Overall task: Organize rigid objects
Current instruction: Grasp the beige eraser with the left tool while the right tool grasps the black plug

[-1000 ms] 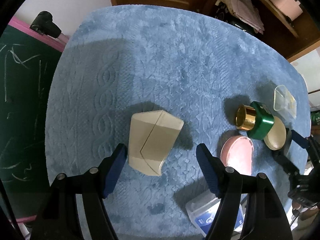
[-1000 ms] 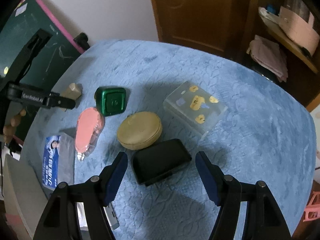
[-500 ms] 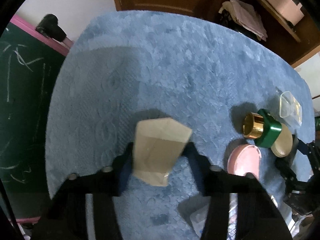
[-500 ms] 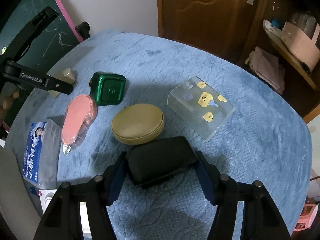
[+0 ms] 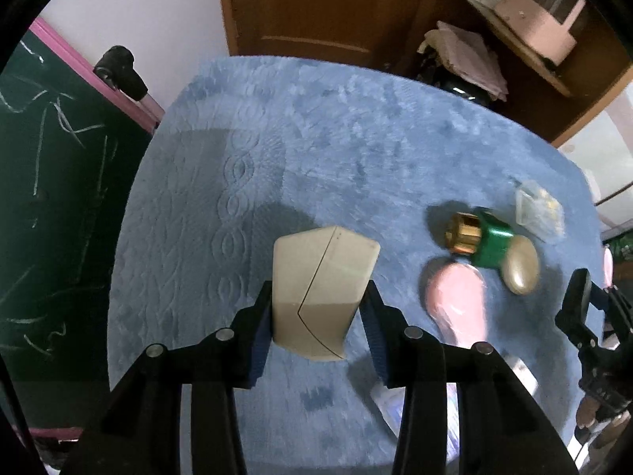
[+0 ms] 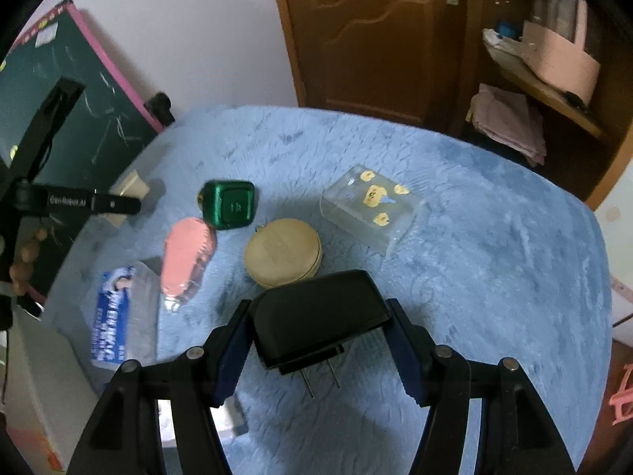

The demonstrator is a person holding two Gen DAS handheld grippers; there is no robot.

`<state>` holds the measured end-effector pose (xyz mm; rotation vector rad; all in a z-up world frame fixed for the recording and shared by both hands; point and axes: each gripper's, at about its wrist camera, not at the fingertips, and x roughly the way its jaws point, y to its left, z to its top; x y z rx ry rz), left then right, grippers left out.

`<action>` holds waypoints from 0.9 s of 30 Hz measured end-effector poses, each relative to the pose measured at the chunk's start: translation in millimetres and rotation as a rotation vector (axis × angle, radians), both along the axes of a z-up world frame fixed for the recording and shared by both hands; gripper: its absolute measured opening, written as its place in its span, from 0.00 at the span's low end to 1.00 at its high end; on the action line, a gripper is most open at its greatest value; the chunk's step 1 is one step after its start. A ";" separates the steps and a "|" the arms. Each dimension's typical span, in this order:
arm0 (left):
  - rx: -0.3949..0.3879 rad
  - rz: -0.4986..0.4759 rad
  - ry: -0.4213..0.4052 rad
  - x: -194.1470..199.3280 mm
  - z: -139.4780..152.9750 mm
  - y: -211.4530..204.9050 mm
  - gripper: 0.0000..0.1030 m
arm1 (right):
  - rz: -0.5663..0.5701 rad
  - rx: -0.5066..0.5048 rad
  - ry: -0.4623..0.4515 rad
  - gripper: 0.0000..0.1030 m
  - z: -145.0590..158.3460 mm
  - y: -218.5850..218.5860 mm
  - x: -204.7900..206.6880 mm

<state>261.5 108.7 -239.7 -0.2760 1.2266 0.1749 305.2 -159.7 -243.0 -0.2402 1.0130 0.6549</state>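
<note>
Currently lying under everything is the blue-covered worktop [image 6: 494,237], bearing the lot.

- Left gripper [image 5: 318,316] and right gripper [image 6: 320,340]: each is carrying one item clear of the worktop.
- Clear box with yellow stickers [image 6: 372,209]: sitting far right; thin-walled, probably light and slippery.
- Tissue pack [image 6: 114,312]: lying at the near left edge.
- Pink case [image 6: 188,253]: resting beside the tissue pack.
- Beige faceted box [image 5: 322,293]: the left jaws are clamping its two flat sides; it is looking stiff, light and smooth, so those flat flanks are the best hold.
- Black plug adapter [image 6: 316,316]: the right jaws are pressing on its short ends, prongs pointing toward the camera; rigid and compact, best taken by the body, never the prongs.
- Round tan tin [image 6: 283,253]: sitting just behind the adapter.
- Green cube [image 6: 229,206]: standing beyond the tin.

Against a second ago, both jaws have just been closing, then standing apart around items resting on the cover; both items are now appearing raised.
</note>
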 end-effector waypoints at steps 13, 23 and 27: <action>-0.030 -0.236 -0.192 -68.7 116.3 -52.4 0.44 | -0.065 0.144 -0.129 0.63 117.1 -35.6 -98.5; -0.019 -0.461 -0.243 -136.5 151.5 -106.7 0.44 | -0.157 0.141 -0.140 0.63 165.0 -30.7 -204.3; -0.016 -0.517 -0.213 -152.7 139.2 -118.8 0.44 | -0.174 0.110 -0.126 0.63 158.6 -26.1 -240.8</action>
